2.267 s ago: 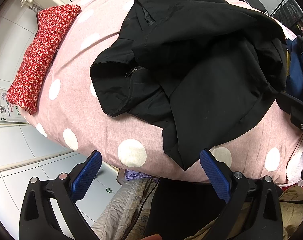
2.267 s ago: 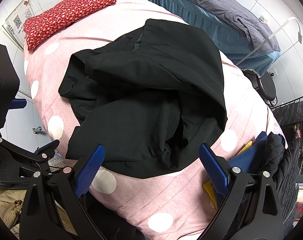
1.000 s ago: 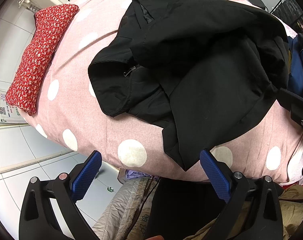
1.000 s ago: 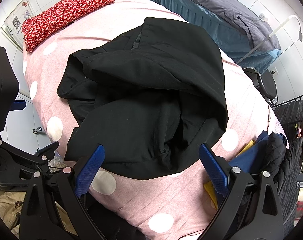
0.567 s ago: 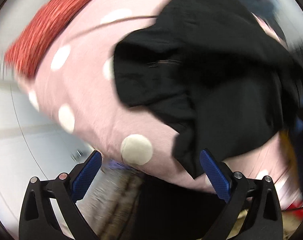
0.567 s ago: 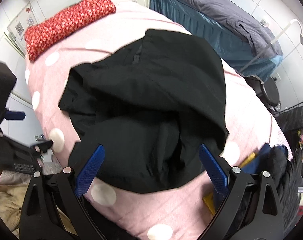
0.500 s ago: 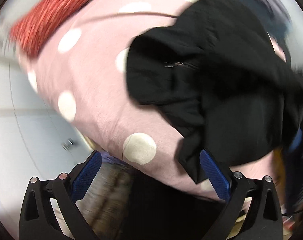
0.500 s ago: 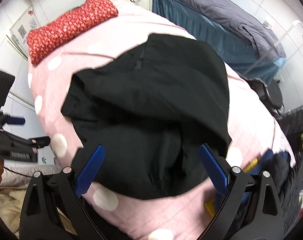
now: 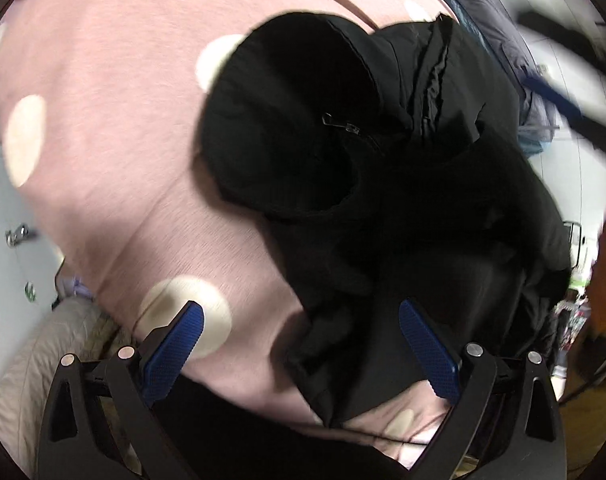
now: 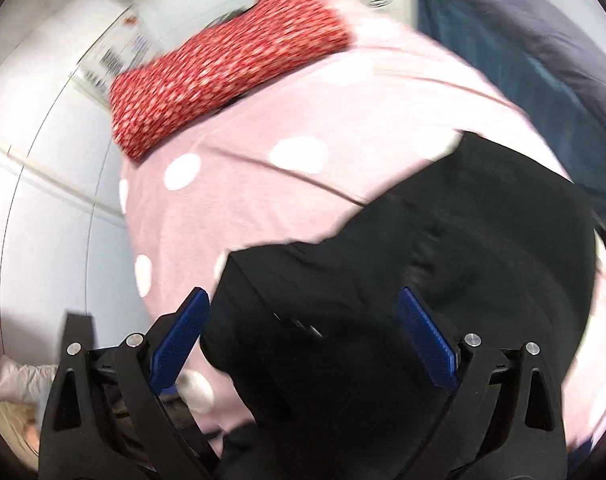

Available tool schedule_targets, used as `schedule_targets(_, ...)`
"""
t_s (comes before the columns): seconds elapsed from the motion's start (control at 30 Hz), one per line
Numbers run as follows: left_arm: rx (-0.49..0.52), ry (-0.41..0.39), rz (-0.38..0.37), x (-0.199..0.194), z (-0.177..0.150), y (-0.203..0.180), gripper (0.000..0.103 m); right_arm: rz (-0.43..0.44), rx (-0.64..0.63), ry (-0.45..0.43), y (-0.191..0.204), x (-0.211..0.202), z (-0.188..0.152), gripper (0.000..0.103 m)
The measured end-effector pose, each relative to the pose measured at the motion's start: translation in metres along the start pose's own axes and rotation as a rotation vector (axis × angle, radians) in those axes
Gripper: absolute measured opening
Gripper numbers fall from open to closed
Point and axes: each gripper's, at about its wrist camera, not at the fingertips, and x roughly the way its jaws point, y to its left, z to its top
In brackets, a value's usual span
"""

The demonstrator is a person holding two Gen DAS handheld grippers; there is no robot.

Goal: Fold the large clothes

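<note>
- Left wrist view: the crumpled black zip-up jacket (image 9: 383, 184) lies in a heap on the pink bed cover with white polka dots (image 9: 103, 128), bunched toward the near edge of the bed, so nothing is laid out for a fold yet.
- A small metal zipper pull (image 9: 335, 122) shows on the rounded upper lobe of the heap, which suggests the jacket's front or collar is turned up there.
- The left gripper (image 9: 299, 350) hangs just over the jacket's lower hem with its blue-padded fingers (image 9: 175, 346) spread wide and nothing between them; this looks like a lining-up for a first pinch on that near edge, probably to pull the cloth flat.
- A blurred streak at the right rim may be the other tool or the person's arm; I cannot tell which.
- Right wrist view: the right gripper (image 10: 303, 342) sits low over another part of the same black jacket (image 10: 423, 288), fingers likewise wide apart and empty, the cloth filling the gap below them.
- A long red floral-print pillow (image 10: 223, 64) rests at the far end of the bed, well apart from the jacket, leaving bare pink cover between for spreading.
- A dark grey-blue quilt (image 10: 535, 48) lies on a neighbouring bed beyond.
</note>
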Motion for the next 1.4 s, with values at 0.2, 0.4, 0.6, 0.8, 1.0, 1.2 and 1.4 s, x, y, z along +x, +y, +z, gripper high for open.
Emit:
schedule_targets(0.2, 0.056, 0.025, -0.017, 0.036, 0.009, -0.011, 0.093, -0.056, -0.043, 0.303, 0.005, 0.112, 0.015, 0.093)
schedule_targets(0.4, 0.092, 0.039, 0.027, 0.052, 0.017, -0.021, 0.092, -0.057, 0.097, 0.178, -0.035, 0.100, 0.006, 0.011)
schedule_targets(0.6, 0.161, -0.026, 0.035, 0.049, 0.028, -0.054, 0.092, 0.007, 0.258, -0.140, -0.081, -0.028, -0.004, 0.008)
schedule_targets(0.8, 0.296, -0.202, -0.007, 0.013, 0.037, -0.115, 0.078, 0.069, 0.351, -0.404, -0.095, -0.152, -0.051, 0.008)
schedule_targets(1.0, 0.444, -0.237, -0.128, -0.015, 0.045, -0.170, 0.070, 0.116, 0.349, -0.613, -0.096, -0.258, -0.112, 0.007)
schedule_targets(1.2, 0.670, -0.231, -0.292, -0.020, 0.013, -0.253, 0.067, 0.113, 0.291, -0.796, -0.078, -0.348, -0.161, 0.007)
schedule_targets(1.4, 0.834, -0.408, -0.297, -0.088, -0.014, -0.320, 0.007, 0.065, 0.244, -1.015, -0.059, -0.444, -0.229, 0.006)
